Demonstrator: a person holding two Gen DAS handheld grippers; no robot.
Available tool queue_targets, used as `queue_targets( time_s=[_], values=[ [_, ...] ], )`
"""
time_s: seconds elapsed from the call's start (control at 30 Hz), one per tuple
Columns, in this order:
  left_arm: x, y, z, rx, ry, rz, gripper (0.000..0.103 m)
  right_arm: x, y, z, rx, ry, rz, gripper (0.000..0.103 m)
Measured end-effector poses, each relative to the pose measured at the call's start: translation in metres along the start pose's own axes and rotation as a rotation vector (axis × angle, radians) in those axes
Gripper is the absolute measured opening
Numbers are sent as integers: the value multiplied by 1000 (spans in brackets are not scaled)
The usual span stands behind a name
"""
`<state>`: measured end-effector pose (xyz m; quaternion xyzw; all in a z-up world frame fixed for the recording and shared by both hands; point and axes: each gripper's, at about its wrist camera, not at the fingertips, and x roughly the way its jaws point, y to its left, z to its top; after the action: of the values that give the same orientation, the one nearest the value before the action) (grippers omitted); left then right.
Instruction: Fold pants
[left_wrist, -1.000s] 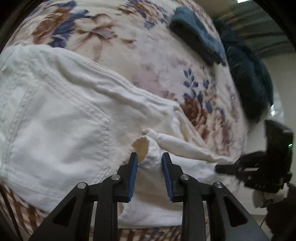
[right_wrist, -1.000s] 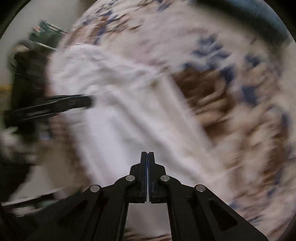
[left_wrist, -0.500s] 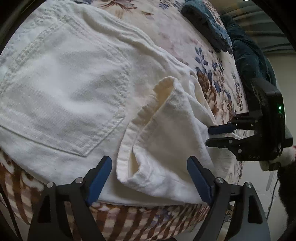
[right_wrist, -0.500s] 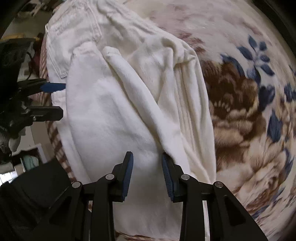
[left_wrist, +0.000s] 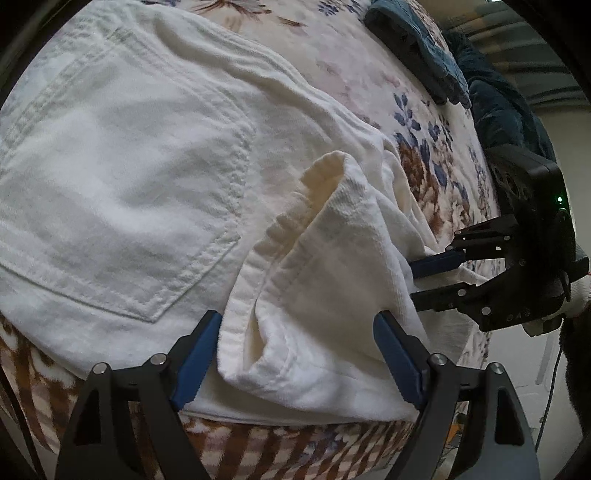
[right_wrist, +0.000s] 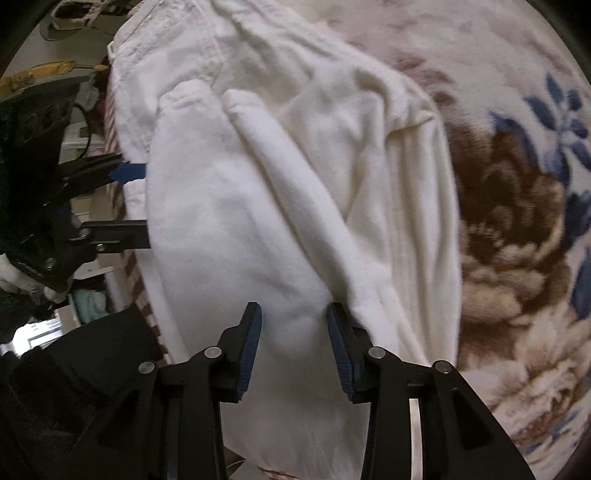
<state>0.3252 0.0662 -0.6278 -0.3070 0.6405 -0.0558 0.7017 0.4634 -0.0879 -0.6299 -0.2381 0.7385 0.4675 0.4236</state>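
White pants (left_wrist: 147, 192) lie on a floral blanket (left_wrist: 369, 74), back pocket up, with the leg ends folded over onto the seat (left_wrist: 332, 295). My left gripper (left_wrist: 295, 358) is open wide, its jaws either side of the folded leg hem at the bed's front edge. My right gripper (right_wrist: 293, 343) is open, its jaws astride a ridge of the folded leg (right_wrist: 240, 221). The right gripper also shows in the left wrist view (left_wrist: 436, 277), at the far side of the fold. The left gripper shows in the right wrist view (right_wrist: 129, 199).
A blue folded garment (left_wrist: 417, 48) and a dark teal garment (left_wrist: 506, 110) lie at the far end of the bed. The bed's edge with a brown checked blanket (left_wrist: 258, 446) runs just below the pants. Room clutter (right_wrist: 55, 70) lies beyond the bed.
Both grippers have let go of the leg ends: left went from shut on cloth to wide open, right from shut to open. The folded legs now rest on the seat.
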Motion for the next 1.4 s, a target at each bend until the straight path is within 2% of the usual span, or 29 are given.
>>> queue_targets(
  time_s=[0.03,0.07,0.1,0.13,0.17,0.2,0.27,0.37,0.43,0.57,0.63,0.7,0.73,0.77,0.8,0.83,0.87,0.9,0.97,1.1,1.17,1.2,1.3,1.4],
  values=[
    [0,-2,0,8,-7,11,79,2,2,-1,-4,-6,-8,40],
    [-1,-3,-1,19,-13,31,65,1,4,-2,-16,-19,-29,33],
    [-1,-4,-2,37,-20,61,49,-1,9,-4,-26,-36,-62,6],
    [-2,-5,-3,59,-29,97,42,-1,13,-6,-22,-47,-82,3],
    [-3,-4,-5,69,-33,123,29,-2,17,-7,-13,-72,-114,3],
    [-4,0,-6,70,-34,136,25,-7,23,-12,-14,-107,-156,3],
    [-6,8,-11,55,-36,128,23,-18,30,-17,-16,-159,-205,3],
    [-7,5,-18,91,-29,170,22,-46,28,-24,27,-254,-210,2],
    [-8,2,-22,117,-23,200,22,-53,27,-24,30,-278,-244,2],
    [-6,2,-22,131,-9,226,22,-47,22,-26,46,-267,-249,2],
    [-11,3,-19,97,-6,203,25,-41,19,-24,69,-276,-277,2],
    [-23,5,-15,50,-2,149,26,-31,13,-19,130,-256,-254,4],
    [-35,5,-15,25,-19,102,27,-24,10,-17,172,-237,-206,5],
    [-46,3,-15,12,-35,65,36,-23,3,-20,234,-236,-141,5],
    [-60,-1,-14,3,-55,47,43,-31,-4,-27,299,-274,-76,8],
    [-68,-3,-12,2,-70,42,44,-40,-8,-35,341,-317,-35,13],
    [-77,-7,-9,5,-89,33,46,-49,-12,-42,377,-355,-11,29],
    [-82,-11,-4,11,-100,30,53,-57,-13,-52,412,-393,1,47],
    [-81,-20,10,37,-107,26,61,-70,-14,-79,497,-481,-15,57],
    [-43,-36,44,134,-47,83,61,-67,-12,-125,648,-543,-98,57],
    [-17,-39,56,197,8,122,61,-58,-11,-144,714,-566,-76,57],
    [-4,-39,62,230,33,167,61,-51,-11,-154,749,-582,-47,57],
    [9,-41,71,306,41,268,56,-30,-3,-176,815,-595,-20,57],
    [9,-33,78,272,41,266,56,-21,5,-189,841,-594,-20,57]
  ],
)
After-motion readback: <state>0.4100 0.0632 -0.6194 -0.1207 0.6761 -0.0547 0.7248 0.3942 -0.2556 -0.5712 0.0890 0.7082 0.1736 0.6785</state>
